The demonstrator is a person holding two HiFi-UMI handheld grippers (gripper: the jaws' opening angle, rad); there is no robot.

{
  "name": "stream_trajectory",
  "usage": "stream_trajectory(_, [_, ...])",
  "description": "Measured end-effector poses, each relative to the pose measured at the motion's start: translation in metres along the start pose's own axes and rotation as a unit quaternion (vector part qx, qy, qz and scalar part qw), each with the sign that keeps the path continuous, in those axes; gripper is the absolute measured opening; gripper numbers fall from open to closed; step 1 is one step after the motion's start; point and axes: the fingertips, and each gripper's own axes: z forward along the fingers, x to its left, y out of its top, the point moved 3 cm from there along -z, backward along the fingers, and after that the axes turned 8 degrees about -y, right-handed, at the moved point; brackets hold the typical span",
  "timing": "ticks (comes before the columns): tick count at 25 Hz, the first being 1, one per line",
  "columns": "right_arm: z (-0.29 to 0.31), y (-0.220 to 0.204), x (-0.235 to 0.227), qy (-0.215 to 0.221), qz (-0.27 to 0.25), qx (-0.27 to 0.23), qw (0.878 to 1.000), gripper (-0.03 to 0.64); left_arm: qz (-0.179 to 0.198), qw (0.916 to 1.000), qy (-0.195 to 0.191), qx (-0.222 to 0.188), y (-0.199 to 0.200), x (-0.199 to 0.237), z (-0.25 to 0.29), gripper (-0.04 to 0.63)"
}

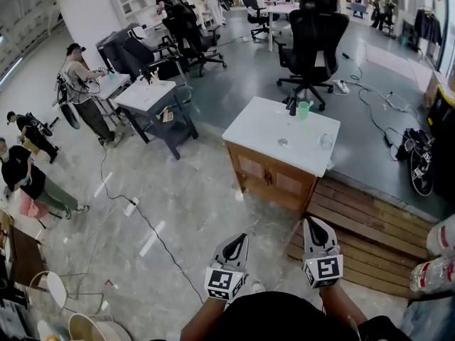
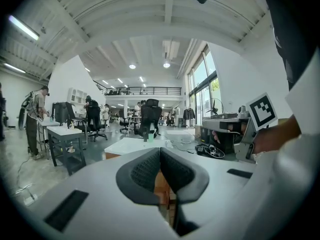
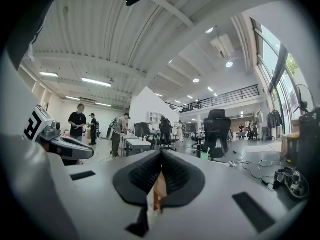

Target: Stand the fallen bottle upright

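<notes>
A white-topped wooden cabinet (image 1: 263,130) stands ahead of me on the floor. Near its right end lies a clear bottle (image 1: 326,141), small and hard to make out. At the back edge of the top stands a green cup (image 1: 303,109) beside a dark upright object (image 1: 291,107). My left gripper (image 1: 239,240) and right gripper (image 1: 313,224) are held side by side low in the head view, well short of the cabinet, both shut and empty. In the left gripper view the pads (image 2: 150,168) meet, with the cabinet top (image 2: 131,145) beyond. The right gripper view shows its pads (image 3: 172,172) pressed together.
A wooden pallet deck (image 1: 370,222) lies right of the cabinet. Black office chairs (image 1: 313,38) and floor cables (image 1: 387,116) are behind it. A cable and power strip (image 1: 130,206) cross the floor on the left. People work at a table (image 1: 146,94) far left. Large bottles (image 1: 434,261) sit at the right edge.
</notes>
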Motion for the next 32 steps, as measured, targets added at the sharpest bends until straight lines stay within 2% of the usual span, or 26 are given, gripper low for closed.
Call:
stream_trajectory(5, [0.016, 0.0, 0.021, -0.029, 0.008, -0.003, 1.0, 0.017, 0.004, 0.9999, -0.016, 0.002, -0.005, 0.032, -0.002, 0.018])
stream_trajectory(18, [0.082, -0.014, 0.03, -0.017, -0.008, 0.014, 1.0, 0.017, -0.011, 0.9994, -0.033, 0.01, -0.008, 0.091, 0.041, 0.018])
stream_trajectory(22, [0.122, -0.014, 0.018, -0.021, -0.009, 0.018, 1.0, 0.017, -0.02, 0.9991, -0.036, 0.013, -0.005, 0.11, 0.072, 0.018])
stream_trajectory(32, [0.24, -0.026, -0.035, -0.042, 0.017, 0.027, 0.999, 0.017, -0.002, 0.9976, -0.062, 0.031, 0.011, 0.174, 0.192, 0.018])
